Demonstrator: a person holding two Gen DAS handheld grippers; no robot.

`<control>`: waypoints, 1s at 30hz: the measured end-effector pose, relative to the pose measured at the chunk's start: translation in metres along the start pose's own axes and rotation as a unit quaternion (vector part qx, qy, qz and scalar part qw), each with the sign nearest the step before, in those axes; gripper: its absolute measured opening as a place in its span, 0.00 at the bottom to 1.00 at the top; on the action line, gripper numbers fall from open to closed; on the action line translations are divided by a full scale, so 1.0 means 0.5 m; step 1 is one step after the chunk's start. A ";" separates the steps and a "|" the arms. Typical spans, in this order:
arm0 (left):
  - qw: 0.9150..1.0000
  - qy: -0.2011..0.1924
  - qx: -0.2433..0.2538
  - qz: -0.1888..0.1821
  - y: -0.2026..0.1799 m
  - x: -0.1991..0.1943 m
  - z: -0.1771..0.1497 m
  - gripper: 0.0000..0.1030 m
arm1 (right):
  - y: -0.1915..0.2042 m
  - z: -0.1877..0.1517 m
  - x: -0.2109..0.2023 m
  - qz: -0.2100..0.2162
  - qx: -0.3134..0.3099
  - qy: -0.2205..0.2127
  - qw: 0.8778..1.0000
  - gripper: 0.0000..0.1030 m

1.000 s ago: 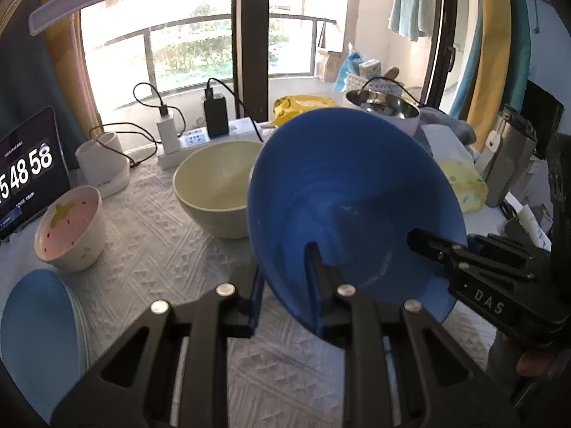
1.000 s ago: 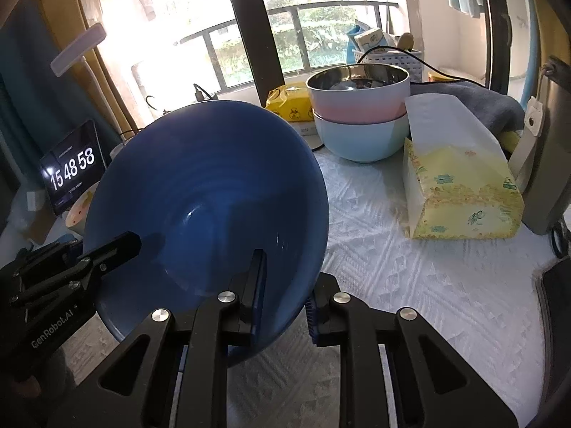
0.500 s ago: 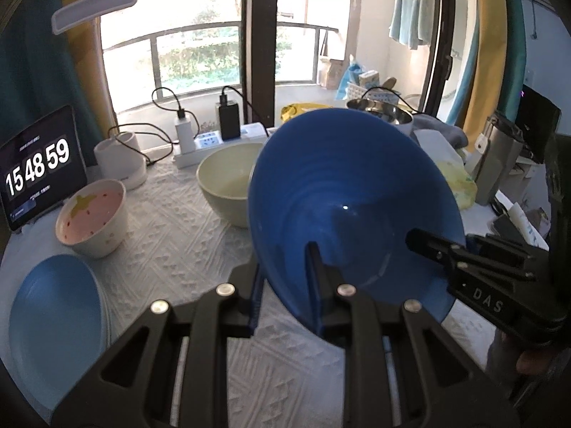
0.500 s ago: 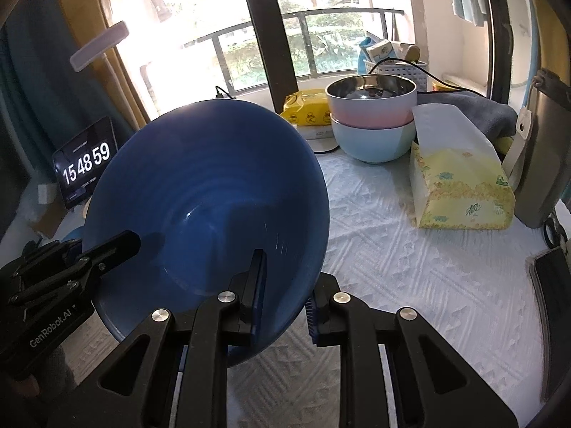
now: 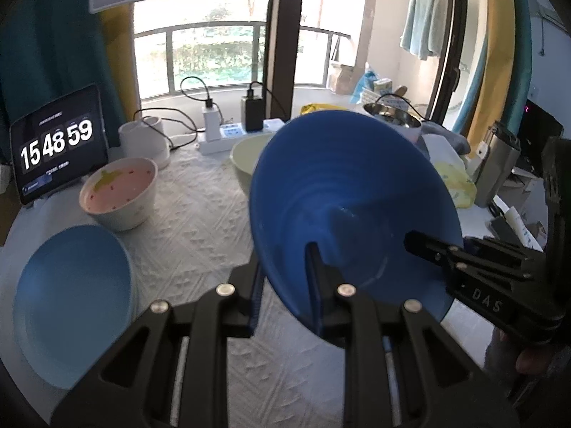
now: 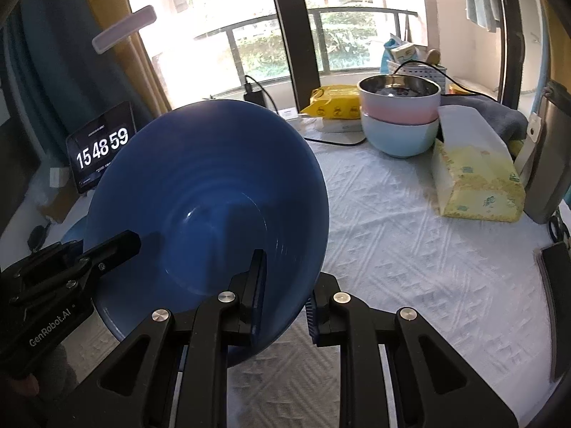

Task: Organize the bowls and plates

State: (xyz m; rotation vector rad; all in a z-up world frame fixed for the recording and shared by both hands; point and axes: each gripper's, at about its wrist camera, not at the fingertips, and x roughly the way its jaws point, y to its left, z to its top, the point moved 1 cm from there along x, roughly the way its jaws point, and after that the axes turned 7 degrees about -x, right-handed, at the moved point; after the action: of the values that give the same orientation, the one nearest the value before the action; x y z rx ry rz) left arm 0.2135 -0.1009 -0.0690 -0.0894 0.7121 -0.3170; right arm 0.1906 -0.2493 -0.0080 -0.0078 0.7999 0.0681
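Two black two-finger grippers grasp one deep, dark blue plastic bowl (image 5: 342,192) at opposite points of its rim and carry it tilted in the air above the table covered with a white embossed cloth (image 6: 410,249). The left gripper (image 5: 285,278) is clenched on the near rim, one finger inside the bowl and one outside; the right gripper (image 6: 283,285) clamps the rim in the same manner, and each tool appears in the other's view, biting the side edge of the bowl. In the left wrist view, a flat light blue plate (image 5: 71,303) lies at the near left of the cloth, a white bowl with a pink inside and a yellow star figure (image 5: 119,192) stands beyond it, and a pale green bowl (image 5: 246,157) sits farther back, partly hidden behind the raised blue bowl. A dark tablet showing a white digital clock (image 5: 59,142) leans at the far left, with a white power strip and plugged chargers (image 5: 228,132) near the window. In the right wrist view, a pink bowl with a steel inside (image 6: 399,100) is nested in a light blue bowl (image 6: 399,135) at the back of the table, well apart from the held bowl, and a yellow tissue pack (image 6: 474,174) lies just beside that stack, to its right.
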 end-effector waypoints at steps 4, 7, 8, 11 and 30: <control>1.000 -0.002 -0.008 0.003 0.021 -0.013 -0.008 0.22 | 0.025 0.001 0.004 0.003 -0.010 0.003 1.000 0.20; 1.000 -0.003 -0.015 0.005 0.041 -0.022 -0.015 0.22 | 0.046 0.000 0.005 0.005 -0.016 0.006 1.000 0.21; 1.000 -0.003 -0.018 0.005 0.049 -0.025 -0.017 0.22 | 0.052 0.000 0.005 0.006 -0.018 0.007 1.000 0.21; 1.000 -0.002 -0.025 0.008 0.069 -0.032 -0.024 0.22 | 0.074 -0.002 0.009 0.009 -0.025 0.010 1.000 0.21; 0.997 0.047 -0.065 0.014 0.156 -0.043 -0.093 0.22 | 0.162 -0.027 0.037 0.022 -0.045 0.059 0.997 0.21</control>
State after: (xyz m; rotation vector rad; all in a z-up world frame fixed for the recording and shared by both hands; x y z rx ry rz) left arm 0.1876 -0.0189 -0.1050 -0.1881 0.8260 -0.2483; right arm 0.1888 -0.1680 -0.0289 -0.0798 0.9149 0.1466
